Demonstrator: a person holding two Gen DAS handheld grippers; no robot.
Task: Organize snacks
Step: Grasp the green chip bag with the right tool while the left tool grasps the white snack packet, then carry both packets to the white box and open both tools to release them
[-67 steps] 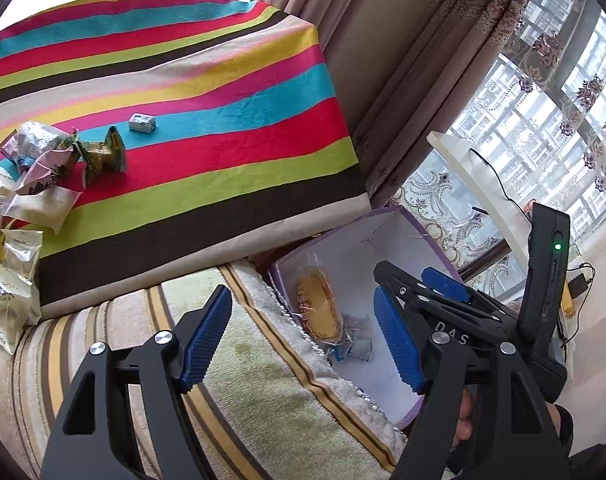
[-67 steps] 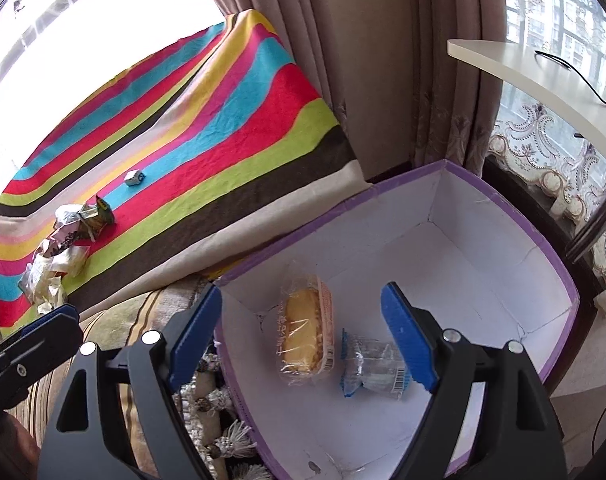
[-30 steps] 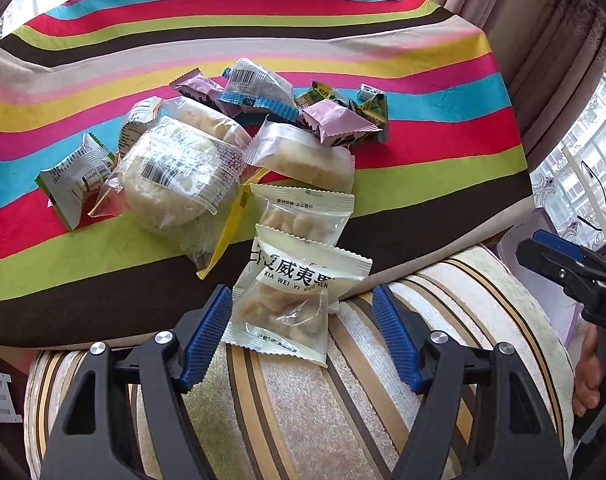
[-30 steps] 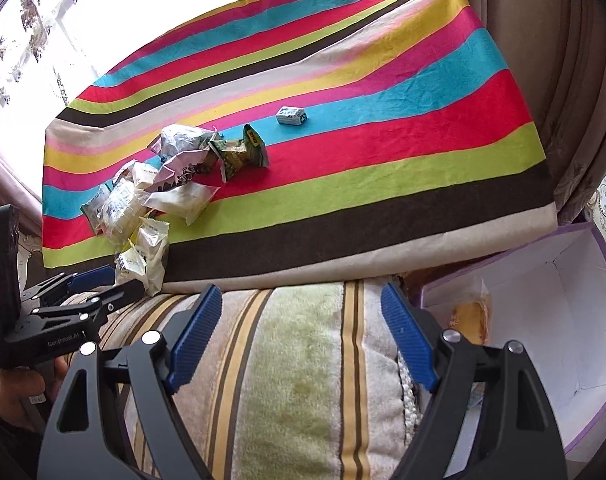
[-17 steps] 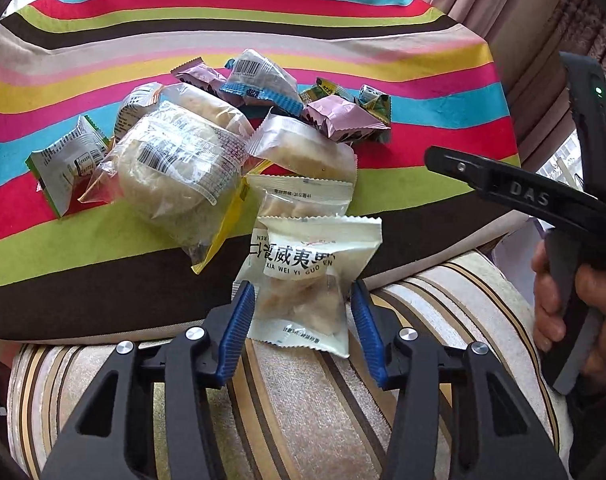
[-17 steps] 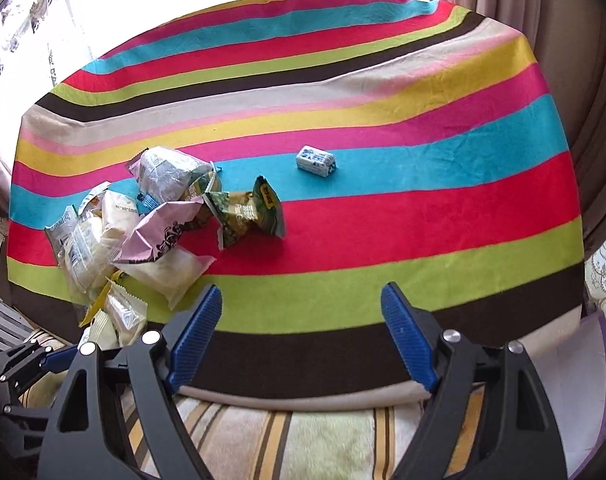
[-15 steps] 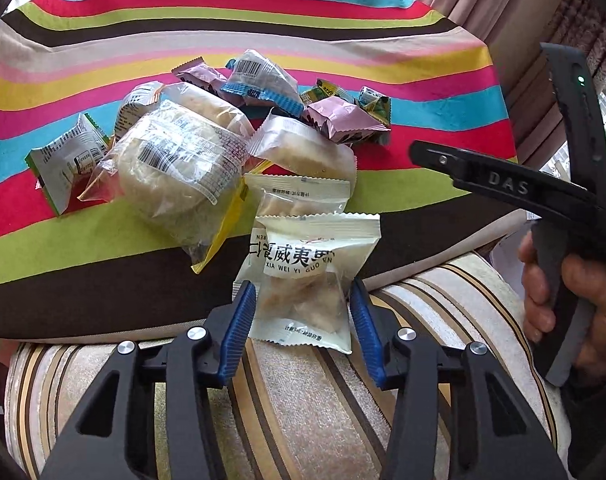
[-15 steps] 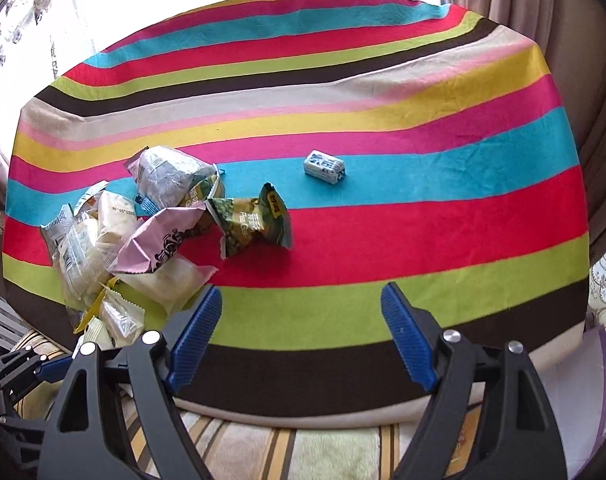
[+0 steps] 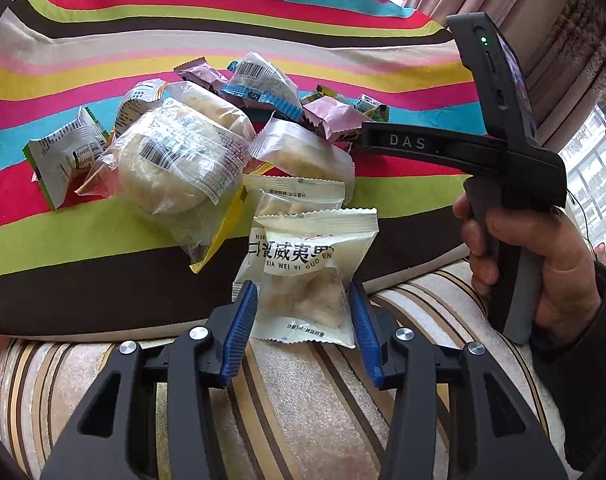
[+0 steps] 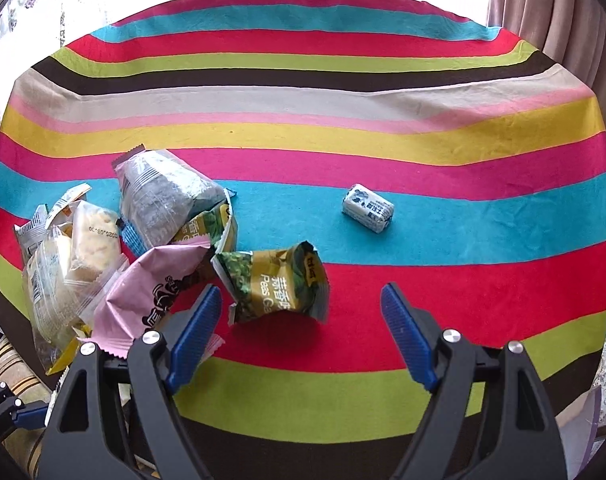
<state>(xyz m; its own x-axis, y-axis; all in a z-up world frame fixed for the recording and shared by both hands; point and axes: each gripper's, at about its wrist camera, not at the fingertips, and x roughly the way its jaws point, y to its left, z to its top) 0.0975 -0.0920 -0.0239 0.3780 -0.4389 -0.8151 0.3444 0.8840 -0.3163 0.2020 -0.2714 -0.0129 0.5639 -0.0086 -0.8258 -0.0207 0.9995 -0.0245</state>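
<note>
A heap of wrapped snacks (image 9: 179, 172) lies on the striped tablecloth (image 9: 103, 252). At the near edge of the heap, a white packet with black lettering (image 9: 311, 256) hangs over the table edge. My left gripper (image 9: 302, 284) is shut on its lower half, with a blue pad pressed on each side. My right gripper (image 10: 300, 291) is open and holds nothing. It hovers just in front of a green peas packet (image 10: 279, 284), with a pink packet (image 10: 155, 292) by its left finger. A small blue-and-white candy (image 10: 369, 208) lies apart on the blue stripe.
A striped cushion (image 9: 303, 400) lies below the table edge, under my left gripper. A person's hand (image 9: 543, 264) holds the right gripper (image 9: 423, 144) just right of the heap. Curtains (image 10: 563, 20) hang at the back right. The right half of the cloth (image 10: 463, 300) is bare.
My left jaws have closed from wide open onto the white packet. The right gripper has swung from over the purple box to above the table, close to the green packet.
</note>
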